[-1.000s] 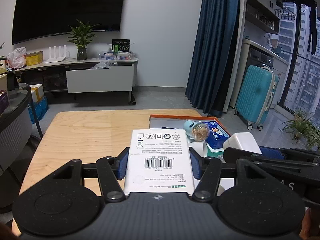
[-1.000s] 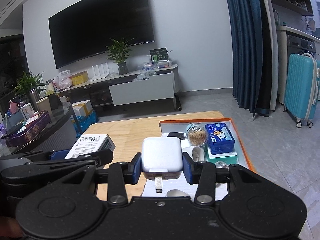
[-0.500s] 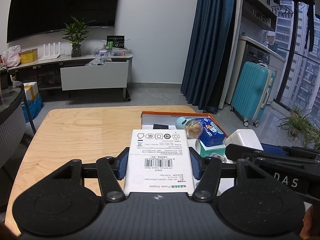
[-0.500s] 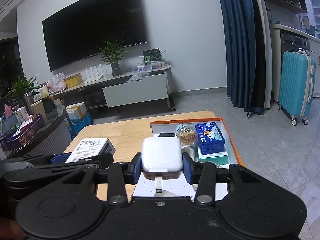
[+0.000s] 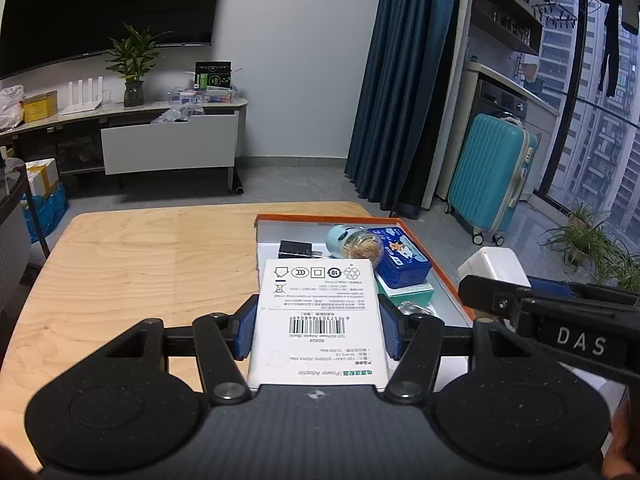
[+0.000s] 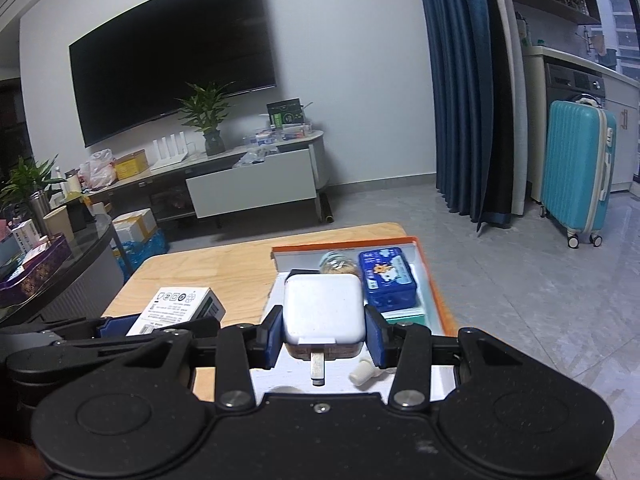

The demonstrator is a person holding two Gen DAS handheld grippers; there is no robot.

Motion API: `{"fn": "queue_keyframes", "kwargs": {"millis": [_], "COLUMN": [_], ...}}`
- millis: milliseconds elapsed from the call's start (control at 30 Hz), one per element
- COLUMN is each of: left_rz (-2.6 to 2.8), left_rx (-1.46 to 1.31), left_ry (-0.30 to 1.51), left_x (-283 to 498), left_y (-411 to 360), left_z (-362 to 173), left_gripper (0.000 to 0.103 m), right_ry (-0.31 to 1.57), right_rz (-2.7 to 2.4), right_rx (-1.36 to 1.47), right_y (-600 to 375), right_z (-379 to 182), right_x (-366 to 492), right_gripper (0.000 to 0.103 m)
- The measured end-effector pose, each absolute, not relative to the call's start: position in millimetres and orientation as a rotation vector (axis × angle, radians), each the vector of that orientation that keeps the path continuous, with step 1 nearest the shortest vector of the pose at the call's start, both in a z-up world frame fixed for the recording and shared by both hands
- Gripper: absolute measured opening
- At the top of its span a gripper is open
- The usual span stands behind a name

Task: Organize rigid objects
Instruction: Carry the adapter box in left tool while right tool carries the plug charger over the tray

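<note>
Currently both hands loaded: left hand-held gripper (image 5: 318, 330) pinches the white adapter box (image 5: 318, 320) by its long sides; right hand-held gripper (image 6: 325, 338) pinches the white charger (image 6: 324, 306), prong toward the camera. Both hover over the near end of the orange-rimmed tray (image 5: 448, 280) on the counter (image 5: 152, 264).

Judgement — lower the charger flat into the bare white patch near the tray's front; release only once seated. Far end crowded: blue tin (image 5: 404, 262), jar (image 5: 354, 242), black plug (image 5: 295, 249). Right rim sits near the counter edge — approach from the open wood on the left.

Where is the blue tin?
In both wrist views the blue tin sits in the orange tray on the table's right side, atop a teal box, beside the small jar.
</note>
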State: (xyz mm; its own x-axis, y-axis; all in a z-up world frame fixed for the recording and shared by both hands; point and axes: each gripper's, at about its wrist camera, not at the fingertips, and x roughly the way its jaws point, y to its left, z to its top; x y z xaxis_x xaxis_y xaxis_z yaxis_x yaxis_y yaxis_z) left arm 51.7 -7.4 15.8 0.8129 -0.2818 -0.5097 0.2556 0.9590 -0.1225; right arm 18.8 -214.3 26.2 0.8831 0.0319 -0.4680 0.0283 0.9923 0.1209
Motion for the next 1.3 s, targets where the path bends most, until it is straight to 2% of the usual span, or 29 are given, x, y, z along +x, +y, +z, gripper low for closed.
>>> {"fn": "queue_keyframes", "kwargs": {"millis": [1300], "left_rz": [-0.361], "left_rx": [-0.018], "left_ry": [0.614], "left_x": [89.6], "left_y": [-39.7], "left_z": [9.2], "left_gripper": [0.06], "right_ry": [0.507], "right_rz": [-0.046], "right_rx": [0.156], "right_y": [-246.9], "right_z": [23.4], "right_x": [59.0], "right_gripper": [0.051]}}
